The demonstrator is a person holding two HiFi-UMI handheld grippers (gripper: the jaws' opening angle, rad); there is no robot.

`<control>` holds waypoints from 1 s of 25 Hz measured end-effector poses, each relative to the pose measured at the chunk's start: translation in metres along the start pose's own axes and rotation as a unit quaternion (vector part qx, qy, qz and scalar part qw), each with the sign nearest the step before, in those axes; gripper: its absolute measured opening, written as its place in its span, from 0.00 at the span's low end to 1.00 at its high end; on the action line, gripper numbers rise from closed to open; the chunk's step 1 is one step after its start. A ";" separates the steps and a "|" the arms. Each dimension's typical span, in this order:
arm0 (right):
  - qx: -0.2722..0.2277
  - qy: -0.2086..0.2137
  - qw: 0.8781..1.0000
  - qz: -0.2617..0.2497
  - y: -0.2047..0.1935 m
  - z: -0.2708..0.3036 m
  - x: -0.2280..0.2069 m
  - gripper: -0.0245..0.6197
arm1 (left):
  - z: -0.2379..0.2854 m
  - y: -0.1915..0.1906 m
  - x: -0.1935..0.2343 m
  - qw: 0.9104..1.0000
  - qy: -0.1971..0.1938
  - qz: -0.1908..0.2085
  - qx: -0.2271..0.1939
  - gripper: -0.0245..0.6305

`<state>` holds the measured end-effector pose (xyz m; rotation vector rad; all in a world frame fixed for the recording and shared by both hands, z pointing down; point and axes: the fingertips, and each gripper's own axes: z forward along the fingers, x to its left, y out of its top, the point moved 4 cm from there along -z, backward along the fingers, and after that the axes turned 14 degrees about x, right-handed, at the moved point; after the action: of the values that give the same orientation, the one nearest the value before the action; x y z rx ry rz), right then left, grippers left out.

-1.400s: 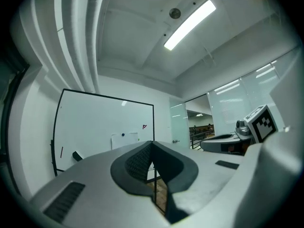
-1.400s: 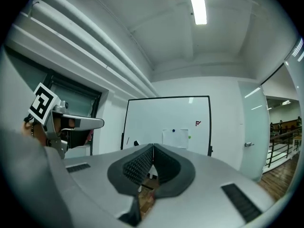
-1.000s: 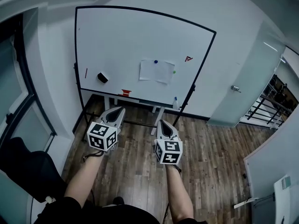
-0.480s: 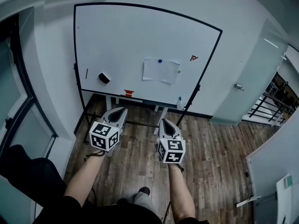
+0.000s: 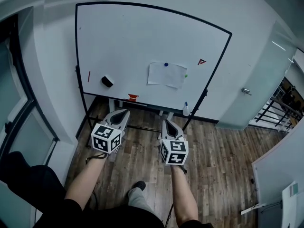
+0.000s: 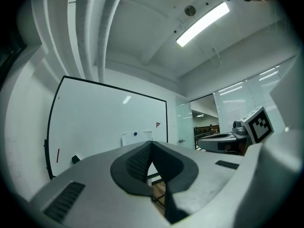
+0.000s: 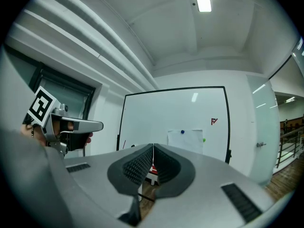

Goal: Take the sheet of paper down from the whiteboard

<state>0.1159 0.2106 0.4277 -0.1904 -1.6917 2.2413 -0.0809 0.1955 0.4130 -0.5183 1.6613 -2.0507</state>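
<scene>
A white sheet of paper (image 5: 166,75) hangs on the whiteboard (image 5: 133,42), held by a blue magnet (image 5: 166,64) at its top and a green magnet (image 5: 185,76) at its right edge. The paper (image 7: 186,140) also shows ahead in the right gripper view, and the paper (image 6: 135,138) peeks above the jaws in the left gripper view. My left gripper (image 5: 121,113) and right gripper (image 5: 167,123) are held side by side well short of the board, both pointing at it. Each is shut with nothing between its jaws.
On the board sit a black eraser (image 5: 107,81), a red marker (image 5: 88,76), a red magnet (image 5: 202,61) and a red item (image 5: 133,97) on the tray. A spray bottle (image 5: 185,109) stands at the tray's right end. A glass door (image 5: 259,84) is to the right.
The whole view has drawn closer to the whiteboard, and the paper now sits a little further right and lower in the head view. Both grippers stay shut and side by side.
</scene>
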 end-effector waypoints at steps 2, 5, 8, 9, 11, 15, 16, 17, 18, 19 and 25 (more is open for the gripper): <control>-0.002 0.001 1.000 -0.001 0.004 0.015 -0.003 0.08 | 0.010 0.003 0.010 1.000 0.002 0.000 -0.001 0.07; -0.004 0.004 1.000 -0.001 0.011 0.039 -0.011 0.08 | 0.030 0.006 0.026 1.000 0.004 0.002 -0.001 0.07; -0.003 0.005 1.000 0.001 0.017 0.065 -0.020 0.08 | 0.053 0.010 0.042 1.000 0.003 0.000 0.004 0.07; -0.001 0.005 1.000 0.000 0.020 0.074 -0.023 0.08 | 0.061 0.012 0.047 1.000 0.003 -0.001 0.004 0.07; -0.001 0.005 1.000 -0.004 0.026 0.092 -0.030 0.08 | 0.078 0.018 0.058 1.000 0.003 -0.002 0.001 0.07; 0.002 0.006 1.000 -0.009 0.038 0.129 -0.049 0.08 | 0.116 0.028 0.076 1.000 0.001 -0.005 -0.002 0.07; 0.002 0.007 1.000 -0.009 0.042 0.139 -0.054 0.08 | 0.126 0.030 0.080 1.000 0.001 -0.004 -0.001 0.07; 0.001 0.008 1.000 -0.008 0.045 0.148 -0.060 0.08 | 0.137 0.032 0.085 1.000 0.001 -0.003 0.001 0.07; 0.000 0.009 1.000 -0.007 0.049 0.158 -0.065 0.08 | 0.147 0.035 0.089 1.000 0.001 -0.002 0.002 0.07; -0.001 0.010 1.000 -0.007 0.052 0.167 -0.071 0.08 | 0.157 0.037 0.094 1.000 0.002 -0.002 0.003 0.07; -0.002 0.015 1.000 -0.006 0.068 0.223 -0.103 0.08 | 0.213 0.054 0.122 1.000 0.010 0.001 0.007 0.07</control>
<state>0.1345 -0.0436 0.4182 -0.2130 -1.6772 2.2171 -0.0593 -0.0549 0.4046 -0.4916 1.6573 -2.0707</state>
